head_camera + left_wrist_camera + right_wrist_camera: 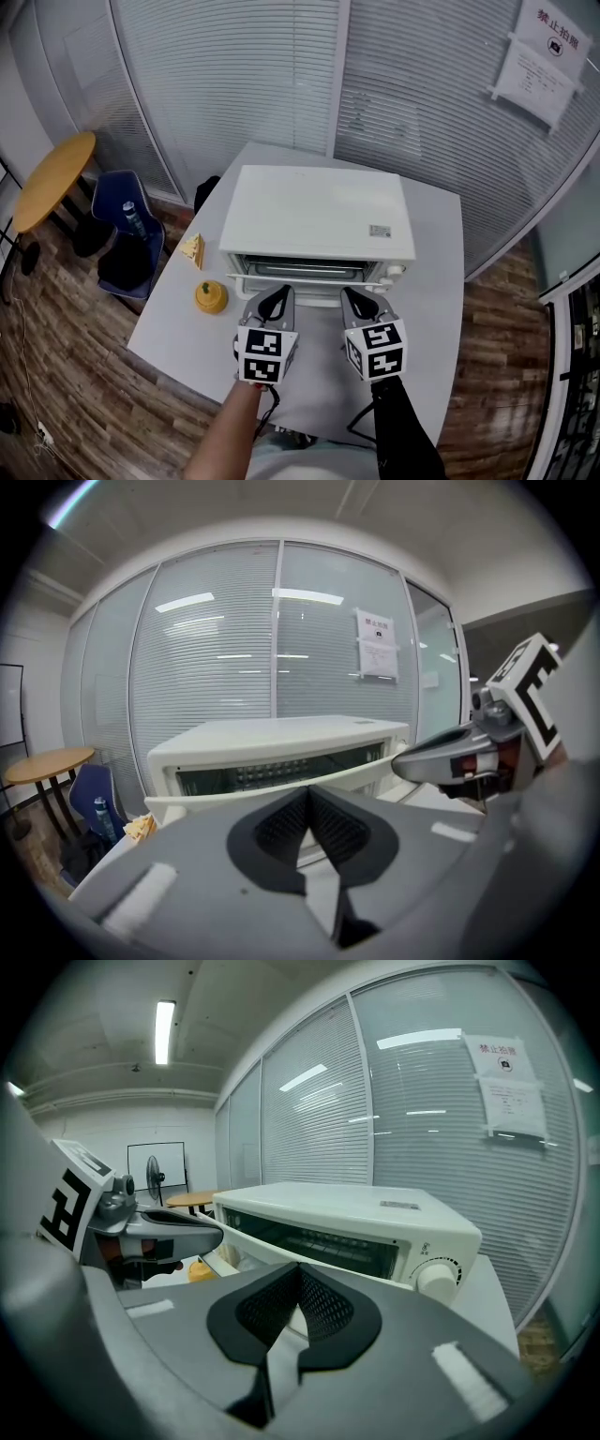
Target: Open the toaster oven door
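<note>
A white toaster oven (319, 220) sits at the back of a light grey table (427, 281), its dark glass door (305, 267) and white handle bar (309, 279) facing me. In both gripper views the oven (281, 738) (366, 1218) fills the middle, and the door (319, 1241) looks slightly tilted out at the top. My left gripper (278, 298) (308, 794) and right gripper (352, 298) (298, 1274) hover side by side just in front of the handle, apart from it. Both are shut and hold nothing.
A yellow pumpkin-shaped object (211, 296) and a pale wedge-shaped item (193, 247) lie on the table left of the oven. A control knob (436, 1277) is on the oven's right front. A blue chair (127, 234) and a round wooden table (52, 178) stand at left, and blinds-covered glass walls behind.
</note>
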Demonstrator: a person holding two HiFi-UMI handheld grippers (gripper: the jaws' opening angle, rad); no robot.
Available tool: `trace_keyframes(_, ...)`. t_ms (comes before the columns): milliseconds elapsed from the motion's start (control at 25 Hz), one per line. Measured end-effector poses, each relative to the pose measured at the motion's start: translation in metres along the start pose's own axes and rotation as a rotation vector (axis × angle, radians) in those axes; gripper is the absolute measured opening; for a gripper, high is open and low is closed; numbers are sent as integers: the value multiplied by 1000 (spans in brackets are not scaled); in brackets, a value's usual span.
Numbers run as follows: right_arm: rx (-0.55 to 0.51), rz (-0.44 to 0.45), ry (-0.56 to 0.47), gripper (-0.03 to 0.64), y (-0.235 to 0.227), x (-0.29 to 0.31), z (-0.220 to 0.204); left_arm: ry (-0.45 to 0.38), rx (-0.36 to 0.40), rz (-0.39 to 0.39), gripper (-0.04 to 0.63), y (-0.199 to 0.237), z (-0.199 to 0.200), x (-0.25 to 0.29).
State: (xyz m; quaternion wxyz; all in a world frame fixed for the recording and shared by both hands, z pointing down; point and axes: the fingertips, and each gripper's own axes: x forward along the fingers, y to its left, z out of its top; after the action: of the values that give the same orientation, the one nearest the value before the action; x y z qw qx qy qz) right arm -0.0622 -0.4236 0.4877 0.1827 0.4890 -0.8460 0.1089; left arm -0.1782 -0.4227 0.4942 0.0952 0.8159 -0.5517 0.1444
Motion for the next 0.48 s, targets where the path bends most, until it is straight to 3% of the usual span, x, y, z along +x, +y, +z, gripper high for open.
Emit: trace_keyframes(480,8,-21,74,3,17,-19,-36,84,-1,-24,57,-16,-34,-22)
